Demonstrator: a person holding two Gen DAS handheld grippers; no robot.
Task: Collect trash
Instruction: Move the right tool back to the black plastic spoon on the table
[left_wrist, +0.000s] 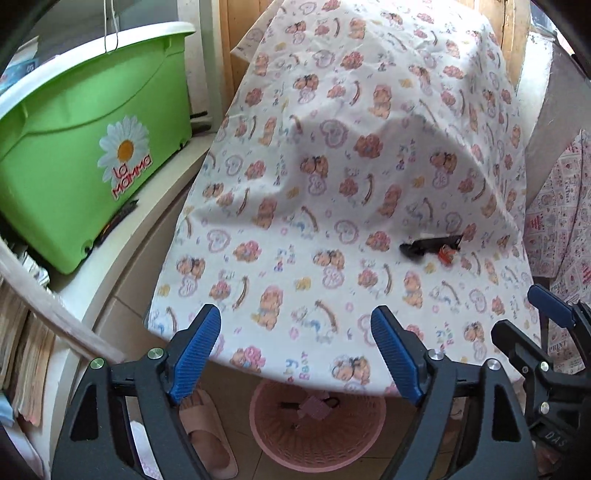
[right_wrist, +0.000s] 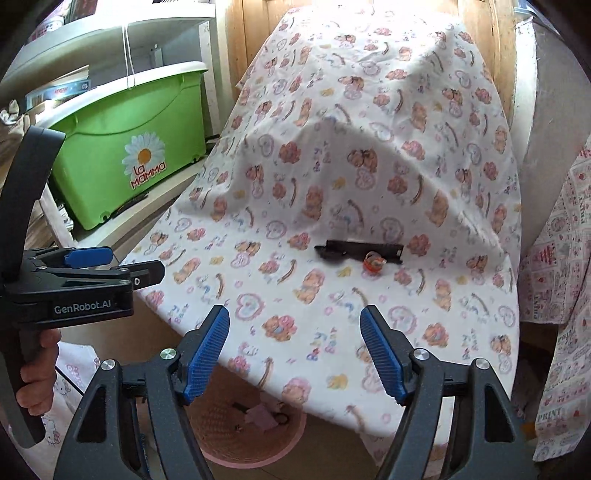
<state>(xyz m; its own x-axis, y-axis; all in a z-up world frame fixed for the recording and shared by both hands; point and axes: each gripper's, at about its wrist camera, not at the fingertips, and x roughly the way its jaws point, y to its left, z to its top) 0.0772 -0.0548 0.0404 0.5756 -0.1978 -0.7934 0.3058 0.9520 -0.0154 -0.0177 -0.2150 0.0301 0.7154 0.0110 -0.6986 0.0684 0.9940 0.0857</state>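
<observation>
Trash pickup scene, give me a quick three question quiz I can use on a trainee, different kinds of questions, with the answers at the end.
1. True or false: the right gripper is shut on a piece of trash.
2. Multiple choice: the pink basket stands A) on the patterned cloth, B) on the floor under the cloth's near edge, C) inside the green bin.
3. Fill in: beside the black strip on the patterned cloth lies a small crumpled ______ wrapper.

Key: 1 false, both grippers, including the left gripper, are open and hold nothing. 2 B. 3 orange.
</observation>
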